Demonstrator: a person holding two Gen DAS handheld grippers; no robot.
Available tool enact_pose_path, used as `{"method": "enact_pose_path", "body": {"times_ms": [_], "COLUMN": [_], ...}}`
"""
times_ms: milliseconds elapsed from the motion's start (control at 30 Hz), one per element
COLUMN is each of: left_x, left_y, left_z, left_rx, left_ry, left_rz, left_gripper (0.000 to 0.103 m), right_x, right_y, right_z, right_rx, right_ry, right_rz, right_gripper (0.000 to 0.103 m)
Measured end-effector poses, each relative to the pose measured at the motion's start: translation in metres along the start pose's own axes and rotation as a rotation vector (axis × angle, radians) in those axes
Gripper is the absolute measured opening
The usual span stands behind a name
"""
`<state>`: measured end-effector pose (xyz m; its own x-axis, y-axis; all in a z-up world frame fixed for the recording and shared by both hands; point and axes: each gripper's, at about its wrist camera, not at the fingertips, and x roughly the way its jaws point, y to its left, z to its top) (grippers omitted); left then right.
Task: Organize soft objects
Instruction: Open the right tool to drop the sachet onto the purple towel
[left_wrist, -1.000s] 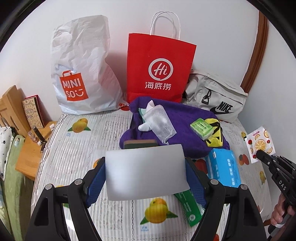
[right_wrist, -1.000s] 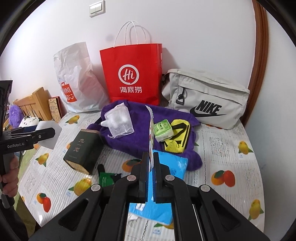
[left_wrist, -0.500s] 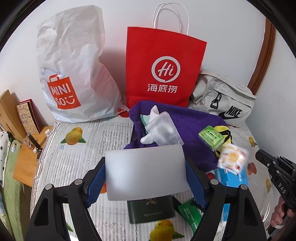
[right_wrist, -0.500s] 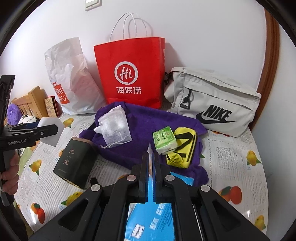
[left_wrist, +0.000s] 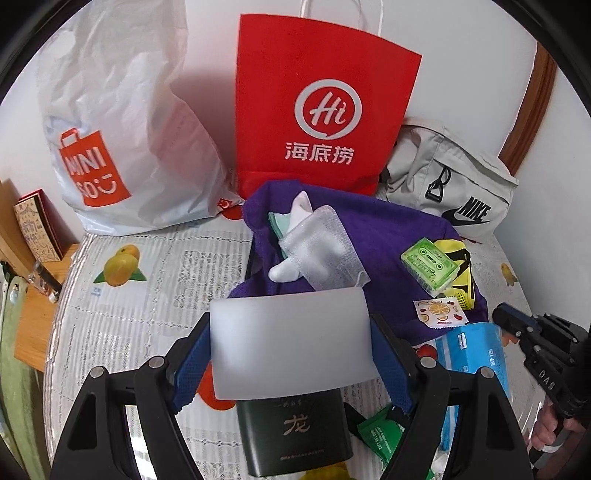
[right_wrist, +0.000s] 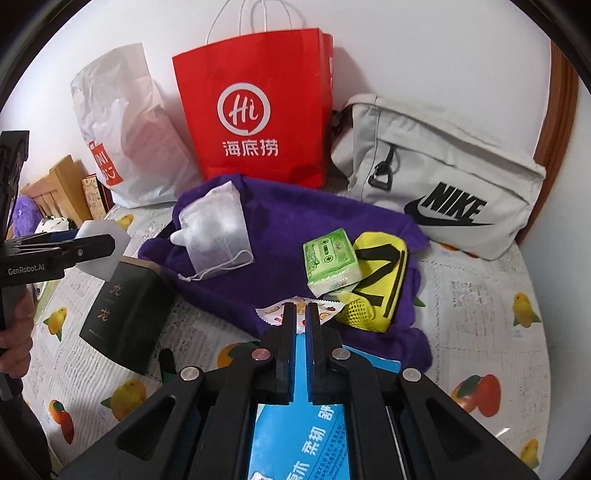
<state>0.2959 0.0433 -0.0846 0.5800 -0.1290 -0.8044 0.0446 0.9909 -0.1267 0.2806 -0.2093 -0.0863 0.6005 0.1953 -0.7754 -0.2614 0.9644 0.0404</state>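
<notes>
- Left wrist view: the left gripper (left_wrist: 290, 332) stands wide, its blue pads (left_wrist: 192, 354) pressed on either side of a white foam block (left_wrist: 291, 343), which it holds clear above the counter (left_wrist: 129, 325).
- The right wrist view shows that block (right_wrist: 99, 230) from the side, jutting past the left gripper (right_wrist: 109, 245) at the far left, with the hand (right_wrist: 14, 332) on its handle.
- Only the left view shows the fruit-print sachet (left_wrist: 439, 314) whole: it lies flat on the purple towel (left_wrist: 388, 229), near the right gripper (left_wrist: 504, 317) but apart from it.
- In the right view the sachet (right_wrist: 291, 308) lies just beyond the right gripper (right_wrist: 300, 308), half hidden behind the fingers. The jaws have just been opening and stand a narrow slit apart, with nothing between them.
- Ahead of both grippers on the towel: a mesh pouch (left_wrist: 317, 251), a green tissue pack (right_wrist: 330, 262) and a yellow pouch (right_wrist: 380, 273).
- The block hides the top of the dark green tin (left_wrist: 295, 432) below the left gripper; the right view shows the tin (right_wrist: 125, 314) whole, tilted against the towel's edge.
- The blue tissue pack (right_wrist: 295, 435) under the right gripper is mostly covered by the fingers.
- Beyond the towel, against the wall: a white plastic bag (left_wrist: 122, 129), a red paper bag (left_wrist: 325, 103) and a grey sling bag (right_wrist: 443, 177).
- Something purple and fuzzy (right_wrist: 22, 218) shows only in the right view; what it is I cannot tell.
</notes>
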Motion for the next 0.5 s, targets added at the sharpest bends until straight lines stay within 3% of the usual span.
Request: {"method": "enact_pose_path", "body": {"times_ms": [67, 200, 267, 367, 500], "left_x": [0.007, 0.02, 0.023, 0.03, 0.042], "left_y": [-0.004, -0.011, -0.012, -0.017, -0.024], "left_z": [0.002, 0.007, 0.009, 0.013, 0.018], "left_rx": [0.01, 0.021, 0.022, 0.032, 0.052], "left_ry": [0.01, 0.028, 0.031, 0.036, 0.05], "left_rz": [-0.004, -0.006, -0.012, -0.015, -0.02], "left_gripper": [0.079, 0.079, 0.079, 0.079, 0.079], "right_x": [0.007, 0.021, 0.028, 0.038, 0.053], "right_y": [0.0, -0.003, -0.006, -0.01, -0.009], "right_z": [-0.001, -0.005, -0.005, -0.004, 0.0], "right_rx": [0.002, 0.012, 0.022, 0.031, 0.024], "right_ry": [0.015, 0.045, 0.058, 0.076, 0.107], "right_rz": [0.014, 0.029, 0.033, 0.039, 0.056], "right_gripper": [0.009, 0.035, 0.042, 0.048, 0.048]}}
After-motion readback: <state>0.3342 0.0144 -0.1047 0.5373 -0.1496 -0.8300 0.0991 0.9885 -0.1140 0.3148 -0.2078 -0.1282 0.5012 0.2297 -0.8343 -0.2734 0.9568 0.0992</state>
